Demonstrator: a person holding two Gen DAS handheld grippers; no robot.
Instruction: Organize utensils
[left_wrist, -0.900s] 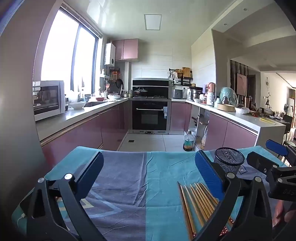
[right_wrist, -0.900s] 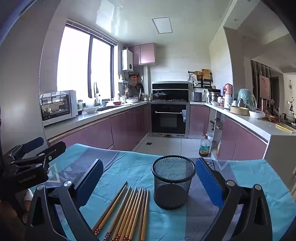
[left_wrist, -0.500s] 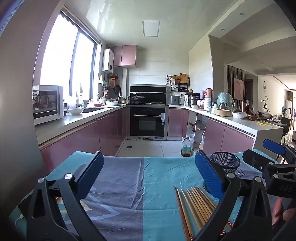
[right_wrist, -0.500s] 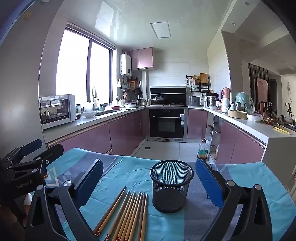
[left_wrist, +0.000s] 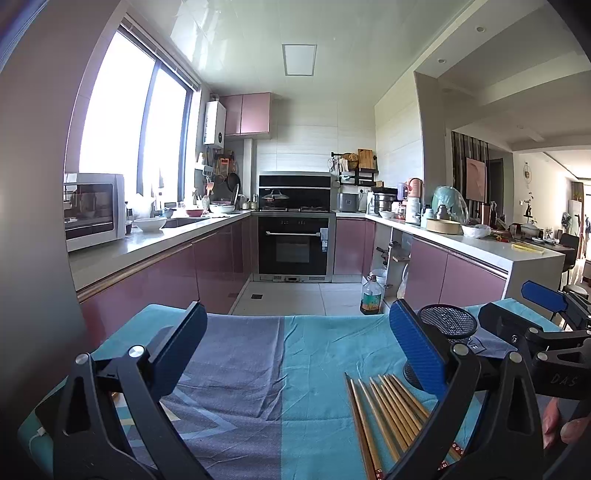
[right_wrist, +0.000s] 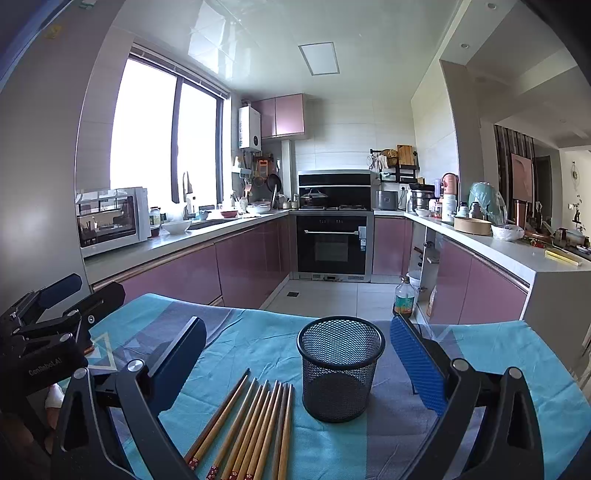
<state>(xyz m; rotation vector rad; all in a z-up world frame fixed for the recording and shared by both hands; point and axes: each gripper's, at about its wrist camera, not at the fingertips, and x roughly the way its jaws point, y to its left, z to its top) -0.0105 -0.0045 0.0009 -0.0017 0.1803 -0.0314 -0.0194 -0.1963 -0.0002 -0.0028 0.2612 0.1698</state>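
Chopsticks (right_wrist: 247, 424): lying bunched on our table (right_wrist: 517, 369), just left of the mesh cup (right_wrist: 340, 369).
Long axis: running away from us.
Right gripper (right_wrist: 295, 354): nearer, jaws wide, nothing held.
Left gripper (left_wrist: 295, 339): likewise spread, nothing held.

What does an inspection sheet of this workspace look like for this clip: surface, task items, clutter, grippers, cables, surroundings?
Surface: table under a teal and grey patterned cloth, wrinkled.
Job's things: bundle of brown wooden chopsticks lying flat side by side on the cloth; black wire-mesh cylindrical cup upright just right of them, nothing seen inside.
Clutter: nothing seen on the cloth besides these.
Grippers: left gripper jaws wide apart, holding nothing; right gripper jaws wide apart, holding nothing, cup and chopsticks ahead between them.
Cables: thin white cable at the cloth's near left edge.
Surroundings: kitchen with pink cabinets, black built-in oven, white microwave, plastic bottle on the floor.
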